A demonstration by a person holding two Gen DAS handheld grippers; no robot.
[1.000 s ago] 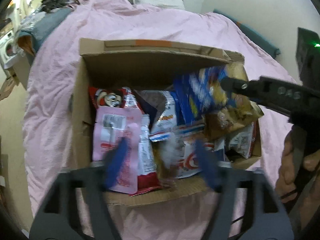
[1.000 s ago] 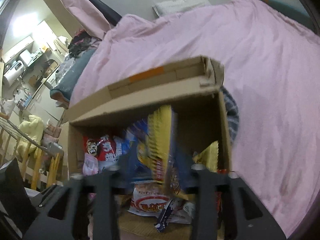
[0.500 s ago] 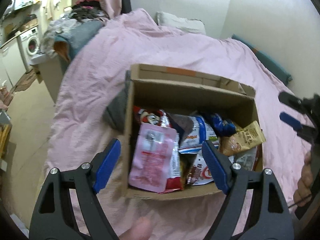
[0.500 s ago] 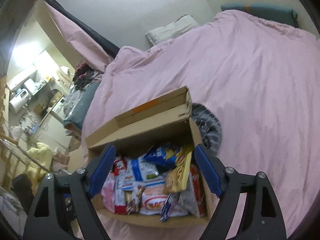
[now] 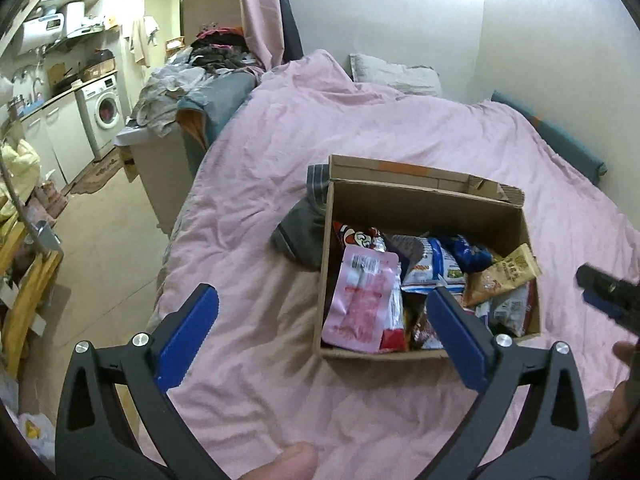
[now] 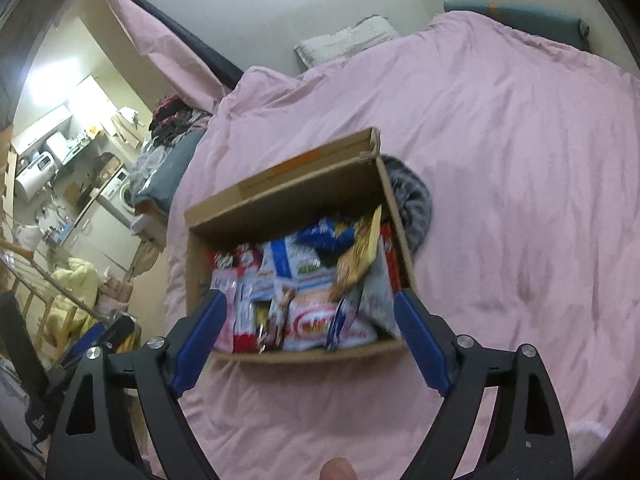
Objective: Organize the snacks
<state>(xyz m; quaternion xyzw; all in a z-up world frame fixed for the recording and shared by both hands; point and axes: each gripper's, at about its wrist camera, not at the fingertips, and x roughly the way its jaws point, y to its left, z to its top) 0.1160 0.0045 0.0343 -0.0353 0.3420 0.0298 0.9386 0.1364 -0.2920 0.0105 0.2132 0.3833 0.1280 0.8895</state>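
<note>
Left tool (image 5: 320, 320): spread wide, nothing held.
Right tool (image 6: 308, 328): spread wide, nothing held.
Snacks (image 6: 304, 280): packed in box (image 5: 424, 204) on bed (image 5: 260, 184).
Bearing: box ahead-right of left tool, dead ahead of right tool; right judged better aligned.

Matt cardboard box (image 5: 424, 208) holds glossy plastic packets (image 5: 360, 296) on rumpled cloth bedcover (image 5: 360, 120).

Dim, warm indoor light, brighter kitchen glow at left, fisheye-bent dark corners, snack box (image 6: 280, 196) motion-blurred.
</note>
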